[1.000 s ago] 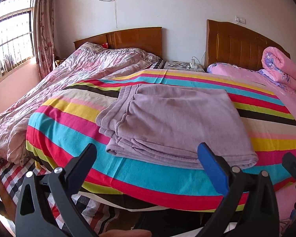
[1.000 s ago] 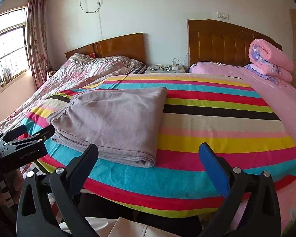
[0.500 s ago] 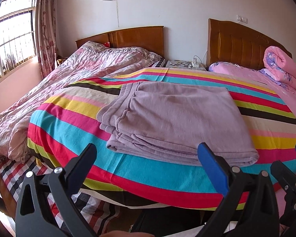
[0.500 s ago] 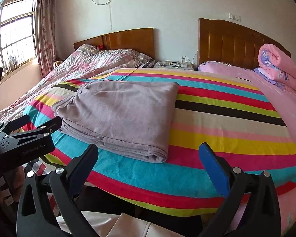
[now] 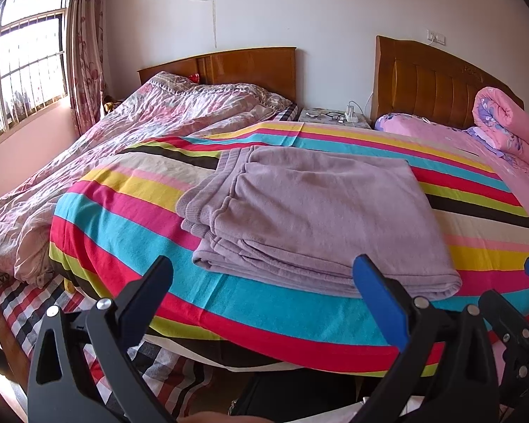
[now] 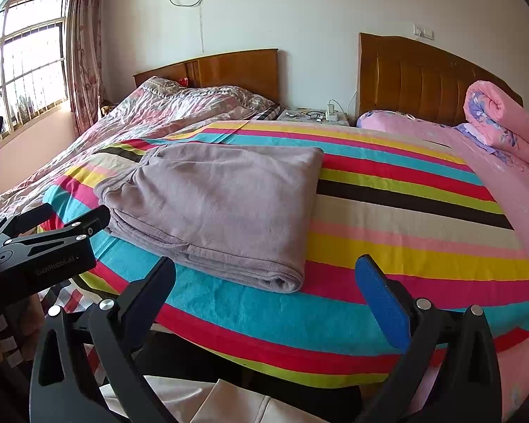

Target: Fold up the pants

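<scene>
Lilac fleece pants (image 5: 317,211) (image 6: 215,208) lie folded into a flat rectangle on the striped bedspread (image 5: 130,197) (image 6: 405,225), waistband toward the left. My left gripper (image 5: 261,271) hangs open just off the bed's near edge, short of the pants' front fold, with nothing between its fingers. My right gripper (image 6: 264,275) is open too, near the pants' front right corner and apart from it. In the right wrist view the left gripper (image 6: 49,225) shows from the side at the far left. A corner of the right gripper (image 5: 518,310) shows at the left wrist view's right edge.
A second bed with a rumpled pink quilt (image 5: 130,134) adjoins on the left. A rolled pink duvet (image 5: 508,123) sits at the far right by the headboard (image 5: 433,81). A nightstand (image 5: 331,116) with cables stands between the headboards. Window (image 5: 21,63) at left.
Both grippers have drifted slightly over the second, so the bed and pants sit a little differently in each view. The pants lie unchanged. Both grippers stay open.
</scene>
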`<state>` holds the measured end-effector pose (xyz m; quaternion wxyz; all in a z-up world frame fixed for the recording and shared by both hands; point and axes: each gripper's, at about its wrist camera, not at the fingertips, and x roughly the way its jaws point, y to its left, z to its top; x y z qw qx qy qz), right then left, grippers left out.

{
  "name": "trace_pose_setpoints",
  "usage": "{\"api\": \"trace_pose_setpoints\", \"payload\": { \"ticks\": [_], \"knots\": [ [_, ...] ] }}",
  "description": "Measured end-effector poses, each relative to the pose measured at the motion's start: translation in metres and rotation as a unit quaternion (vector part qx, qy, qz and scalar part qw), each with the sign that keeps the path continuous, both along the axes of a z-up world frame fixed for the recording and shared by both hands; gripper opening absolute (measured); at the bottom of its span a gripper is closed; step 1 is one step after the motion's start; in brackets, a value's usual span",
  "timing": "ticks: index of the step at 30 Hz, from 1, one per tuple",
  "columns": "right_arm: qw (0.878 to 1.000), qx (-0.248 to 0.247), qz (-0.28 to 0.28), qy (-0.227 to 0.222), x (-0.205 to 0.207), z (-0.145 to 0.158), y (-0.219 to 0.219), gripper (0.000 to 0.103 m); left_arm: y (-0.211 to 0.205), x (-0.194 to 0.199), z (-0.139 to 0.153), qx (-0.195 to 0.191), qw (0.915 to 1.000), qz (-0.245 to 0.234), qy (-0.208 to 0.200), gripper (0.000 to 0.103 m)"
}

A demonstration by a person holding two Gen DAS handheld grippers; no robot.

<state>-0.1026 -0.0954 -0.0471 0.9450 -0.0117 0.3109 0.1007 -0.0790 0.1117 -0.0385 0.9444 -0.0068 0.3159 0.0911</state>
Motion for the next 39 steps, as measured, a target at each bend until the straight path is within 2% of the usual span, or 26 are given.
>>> {"api": "trace_pose_setpoints", "payload": {
  "ticks": [39],
  "knots": [
    [1.0,0.0,0.006,-0.001,0.0001,-0.0004,0.0003,0.099,0.0005,-0.0002,-0.0013,-0.002,1.0,0.007,0.005,0.102]
  ]
}}
